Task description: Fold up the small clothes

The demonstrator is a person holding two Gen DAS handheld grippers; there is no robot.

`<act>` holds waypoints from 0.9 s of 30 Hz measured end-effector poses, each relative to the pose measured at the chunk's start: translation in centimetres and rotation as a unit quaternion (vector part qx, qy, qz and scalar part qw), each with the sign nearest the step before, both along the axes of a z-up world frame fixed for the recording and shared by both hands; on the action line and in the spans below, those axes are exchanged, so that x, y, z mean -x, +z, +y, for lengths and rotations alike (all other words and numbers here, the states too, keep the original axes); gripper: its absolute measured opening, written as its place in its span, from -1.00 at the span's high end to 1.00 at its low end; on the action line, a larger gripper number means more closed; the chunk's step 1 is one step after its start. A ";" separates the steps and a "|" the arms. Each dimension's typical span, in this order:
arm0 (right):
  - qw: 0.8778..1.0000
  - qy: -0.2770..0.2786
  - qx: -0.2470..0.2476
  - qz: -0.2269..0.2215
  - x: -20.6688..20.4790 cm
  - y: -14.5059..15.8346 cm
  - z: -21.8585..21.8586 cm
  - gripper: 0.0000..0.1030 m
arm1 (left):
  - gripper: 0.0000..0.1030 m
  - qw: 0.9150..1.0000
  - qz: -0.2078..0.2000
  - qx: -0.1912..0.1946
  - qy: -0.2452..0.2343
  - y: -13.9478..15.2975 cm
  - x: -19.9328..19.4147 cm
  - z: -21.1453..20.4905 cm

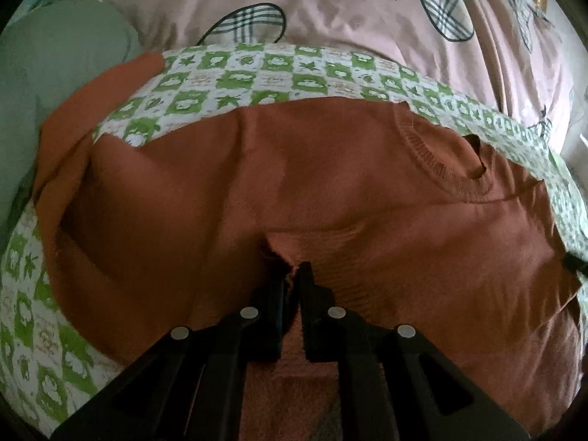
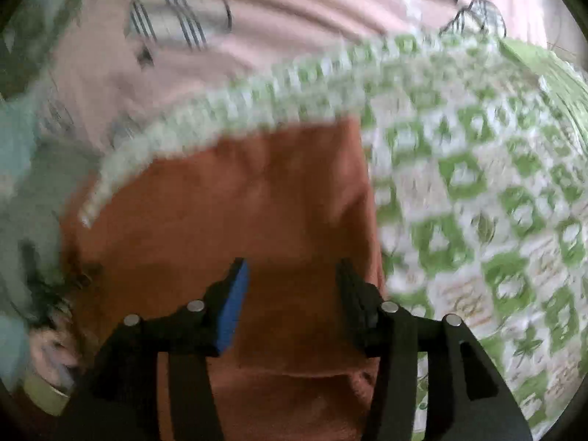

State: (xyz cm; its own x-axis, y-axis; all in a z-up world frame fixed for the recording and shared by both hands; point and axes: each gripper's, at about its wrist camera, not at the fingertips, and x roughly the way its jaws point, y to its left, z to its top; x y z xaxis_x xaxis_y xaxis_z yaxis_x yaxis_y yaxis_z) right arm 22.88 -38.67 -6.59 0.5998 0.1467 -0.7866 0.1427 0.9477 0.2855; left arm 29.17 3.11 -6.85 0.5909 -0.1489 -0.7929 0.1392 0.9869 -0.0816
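Note:
A small rust-orange knit sweater [image 1: 330,169] lies spread on a green-and-white checked mat [image 1: 257,77], its ribbed neckline [image 1: 444,161] toward the right. My left gripper [image 1: 292,272] is shut, pinching a raised ridge of the sweater's knit between its fingertips. In the blurred right wrist view the same sweater [image 2: 257,191] fills the middle, its right edge lying against the checked mat [image 2: 477,202]. My right gripper [image 2: 290,268] hovers over it with the jaws apart, a blue pad [image 2: 233,312] on the left finger, and no cloth between them.
A pink bedcover [image 1: 330,11] with plaid shapes and dark stars lies beyond the mat. Grey-green cloth [image 1: 55,58] sits at the far left. In the right wrist view pale teal fabric [image 2: 18,154] and blurred dark shapes crowd the left edge.

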 end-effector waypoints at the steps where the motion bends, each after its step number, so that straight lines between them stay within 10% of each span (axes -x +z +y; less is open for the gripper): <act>1: 1.000 -0.009 0.003 0.017 -0.1 -1.2 -0.4 0.01 | 0.84 1.000 -0.001 -0.003 0.005 0.3 0.4 0.5; 6: 0.998 -0.019 -0.059 -0.032 2.6 0.9 -0.7 -0.01 | 0.70 0.999 -0.027 -0.009 0.037 2.5 1.8 3.8; 11: 0.995 0.036 -0.081 -0.056 5.0 2.8 2.8 -0.13 | -0.44 0.987 -0.061 -0.058 0.140 4.8 -0.7 8.0; 23: 0.993 0.073 -0.097 -0.008 6.7 0.6 6.6 -0.19 | -0.57 0.936 -0.057 -0.289 0.194 2.6 -16.3 9.8; 24: 0.993 0.073 -0.094 -0.007 6.9 0.5 6.6 -0.19 | -0.54 0.935 -0.053 -0.289 0.198 2.4 -17.1 10.4; 26: 0.993 0.074 -0.092 -0.005 6.9 0.4 6.5 -0.19 | 0.93 0.946 -0.032 -0.263 0.189 1.9 -18.5 12.1; 27: 0.993 0.074 -0.090 -0.004 7.0 0.4 6.4 -0.19 | 0.86 0.951 -0.021 -0.246 0.187 1.9 -18.7 12.7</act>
State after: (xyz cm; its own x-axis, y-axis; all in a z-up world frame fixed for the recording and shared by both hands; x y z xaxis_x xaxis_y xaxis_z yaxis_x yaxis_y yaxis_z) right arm 15.92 -32.25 -6.17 0.5668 0.3714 -0.7354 0.0027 0.8918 0.4524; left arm 47.89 15.85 -4.95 0.5629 0.4610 -0.6860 -0.2360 0.8851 0.4011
